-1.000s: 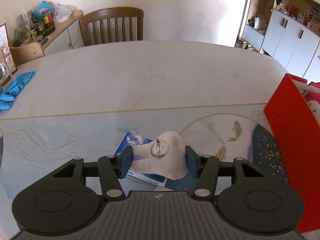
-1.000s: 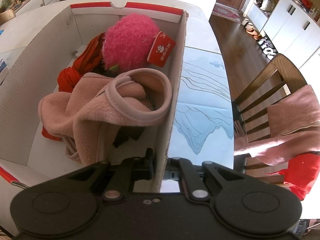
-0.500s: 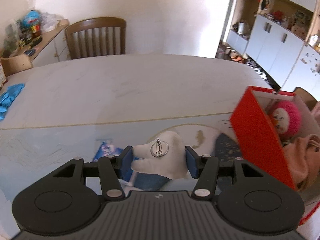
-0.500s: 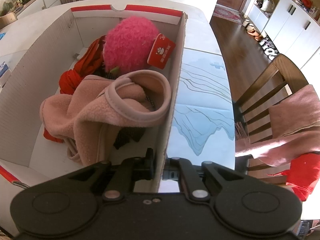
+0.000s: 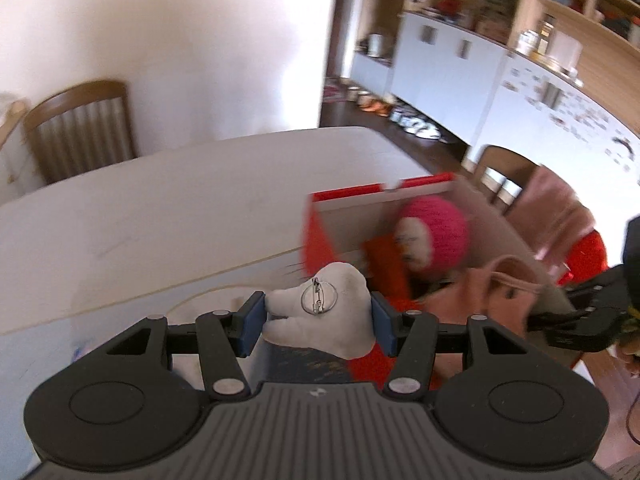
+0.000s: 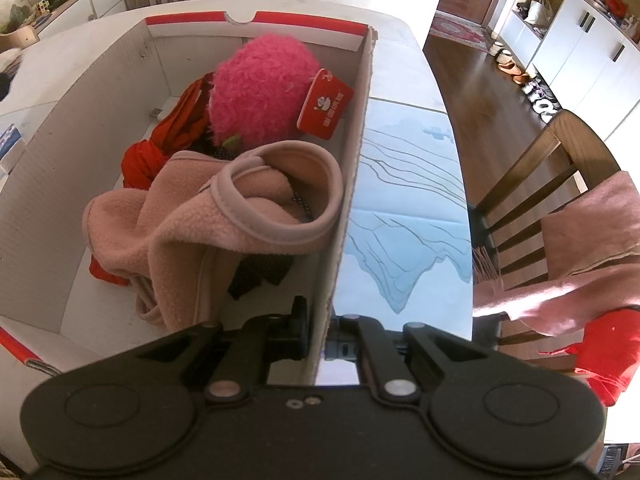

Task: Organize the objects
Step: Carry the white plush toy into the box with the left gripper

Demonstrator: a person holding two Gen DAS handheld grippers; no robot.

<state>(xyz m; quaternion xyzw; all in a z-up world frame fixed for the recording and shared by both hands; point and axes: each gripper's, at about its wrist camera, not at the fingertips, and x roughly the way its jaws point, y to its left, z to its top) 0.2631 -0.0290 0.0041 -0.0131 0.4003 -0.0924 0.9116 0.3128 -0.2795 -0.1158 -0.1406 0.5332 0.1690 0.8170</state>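
Observation:
My left gripper [image 5: 318,320] is shut on a white tooth-shaped plush [image 5: 320,312] with a round pin badge on it, held in the air close to the left wall of the red cardboard box [image 5: 316,236]. My right gripper [image 6: 320,340] is shut on the box's right wall [image 6: 348,208], one finger inside and one outside. Inside the box lie a pink fuzzy plush [image 6: 260,88] with a red tag, a pink fleece garment [image 6: 224,216] and red cloth [image 6: 144,160]. The right gripper also shows at the right edge of the left wrist view, blurred.
The box stands on a white table [image 5: 160,208] with a pale blue printed mat [image 6: 404,200]. Wooden chairs stand at the far side [image 5: 80,128] and to the right [image 6: 540,184], the latter draped with pink and red cloth [image 6: 592,240]. White cabinets [image 5: 460,68] line the back wall.
My left gripper has risen and swung right with the tooth plush, so the box's open top has come into its view. The right gripper has stayed clamped on the box wall.

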